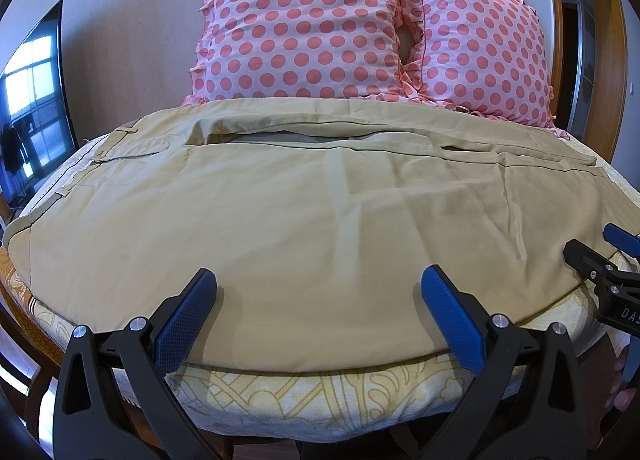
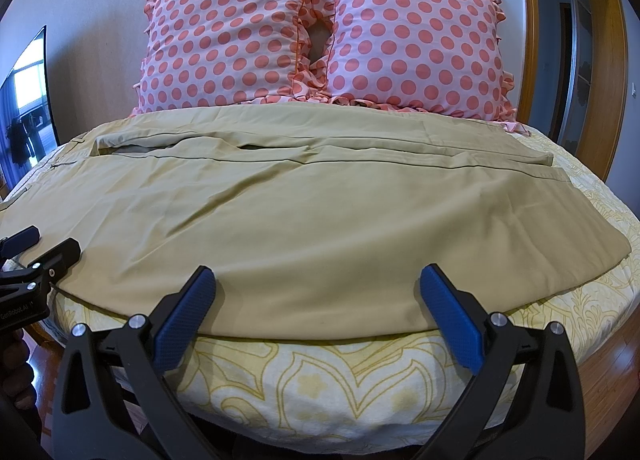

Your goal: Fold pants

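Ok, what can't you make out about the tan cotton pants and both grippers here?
- Tan cotton pants: far leg's end, hidden behind the near leg, both views.
- Right gripper: left wrist view, cut off by frame edge.
- Left gripper: right wrist view, cut off likewise.

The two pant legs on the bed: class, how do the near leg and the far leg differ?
The near leg lies by the bed's front edge and both tools; the far leg lies against the polka-dot pillows. The near leg shows diagonal creases; the far leg looks smoother. Both are khaki, flat, cuffs rightward.
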Tool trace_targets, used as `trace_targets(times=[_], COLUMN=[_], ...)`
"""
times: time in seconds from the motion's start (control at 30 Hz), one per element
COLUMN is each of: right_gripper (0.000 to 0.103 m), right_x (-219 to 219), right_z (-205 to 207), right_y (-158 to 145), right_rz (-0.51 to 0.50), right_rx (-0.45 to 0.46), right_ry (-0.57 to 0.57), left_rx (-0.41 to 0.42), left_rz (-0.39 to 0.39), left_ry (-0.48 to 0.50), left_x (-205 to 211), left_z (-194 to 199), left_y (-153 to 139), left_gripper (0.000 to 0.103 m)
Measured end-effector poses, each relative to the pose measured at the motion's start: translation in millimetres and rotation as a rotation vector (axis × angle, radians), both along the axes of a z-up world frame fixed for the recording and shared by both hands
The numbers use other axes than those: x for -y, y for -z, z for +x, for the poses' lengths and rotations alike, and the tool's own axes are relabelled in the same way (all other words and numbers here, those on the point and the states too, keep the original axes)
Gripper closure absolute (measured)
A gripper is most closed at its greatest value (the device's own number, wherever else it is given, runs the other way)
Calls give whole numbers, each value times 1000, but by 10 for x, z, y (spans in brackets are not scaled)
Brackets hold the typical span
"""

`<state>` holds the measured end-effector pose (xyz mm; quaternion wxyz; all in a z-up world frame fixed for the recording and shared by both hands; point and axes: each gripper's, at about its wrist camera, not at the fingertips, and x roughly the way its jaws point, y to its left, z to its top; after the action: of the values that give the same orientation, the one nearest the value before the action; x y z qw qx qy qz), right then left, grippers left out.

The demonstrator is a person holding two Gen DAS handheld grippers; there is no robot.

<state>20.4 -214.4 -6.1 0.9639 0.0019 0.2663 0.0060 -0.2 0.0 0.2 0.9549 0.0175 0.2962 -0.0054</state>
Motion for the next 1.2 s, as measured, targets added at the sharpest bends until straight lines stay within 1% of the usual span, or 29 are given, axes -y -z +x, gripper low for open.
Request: trace_targets(times=[0.13, 0.17, 0.2, 0.27, 0.3, 0.37, 0.43, 0.47, 0.5, 0.57, 0.6, 0.67, 0.7, 0.73, 0.77, 0.8, 0.9, 0.97, 1.0, 1.07, 1.1, 1.13, 1.2], right_gripper=[2, 2, 2, 2, 2, 2, 2, 2, 2, 2, 2, 3, 11, 15, 28, 35, 39, 39, 39, 40, 47, 48, 71], right_x=[20, 38, 60, 117, 192, 361, 698, 805, 984, 1256, 1431, 1723, 1907, 2047, 2210, 2318, 2644, 2775, 2821, 2834, 2829, 2822, 2834], right_z=[-32, -93, -74, 33, 89, 190, 447, 533, 749, 1127, 1396, 1856, 2132, 2354, 2637, 2792, 3237, 3432, 3550, 3701, 3772, 3798, 3714], right_y=[17, 46, 30, -42, -122, -319, -612, -684, -803, -919, -966, -991, -965, -928, -881, -846, -680, -578, -526, -447, -381, -356, -366], right_rz=[-4, -3, -8, -15, -20, -3, 32, 41, 54, 73, 89, 107, 115, 127, 143, 155, 216, 254, 258, 216, 164, 144, 135], right_rx=[25, 27, 12, -25, -22, 14, 40, 39, 27, -5, -26, -61, -89, -112, -145, -162, -224, -251, -264, -293, -327, -332, -311], right_ry=[-13, -21, -46, -68, -51, -21, 44, 68, 117, 198, 251, 349, 415, 463, 513, 544, 644, 691, 711, 733, 749, 754, 769], left_rx=[-2, -7, -14, -24, -32, -37, -6, 9, 22, 45, 50, 66, 72, 76, 77, 77, 75, 68, 63, 55, 53, 50, 45], left_rz=[1, 2, 4, 0, 1, 29, 49, 52, 51, 44, 43, 33, 28, 24, 20, 15, 10, 3, -3, -16, -19, -19, -19], left_ry=[0, 0, 0, -1, -8, -39, -46, -51, -59, -76, -81, -94, -98, -103, -104, -102, -99, -96, -95, -89, -88, -87, -87], left_x=[0, 1, 2, -3, -9, -21, -21, -26, -27, -56, -64, -77, -83, -84, -83, -80, -78, -90, -99, -109, -115, -117, -116], left_z=[1, 5, 11, 22, 40, 93, 156, 207, 280, 426, 470, 619, 671, 738, 779, 830, 914, 958, 982, 1021, 1038, 1052, 1064], left_y=[0, -2, -5, -14, -34, -94, -218, -294, -379, -520, -558, -652, -682, -706, -718, -726, -717, -700, -693, -674, -668, -658, -644], left_gripper=[1, 1, 1, 1, 1, 1, 1, 1, 1, 1, 1, 1, 1, 1, 1, 1, 1, 1, 1, 1, 1, 1, 1])
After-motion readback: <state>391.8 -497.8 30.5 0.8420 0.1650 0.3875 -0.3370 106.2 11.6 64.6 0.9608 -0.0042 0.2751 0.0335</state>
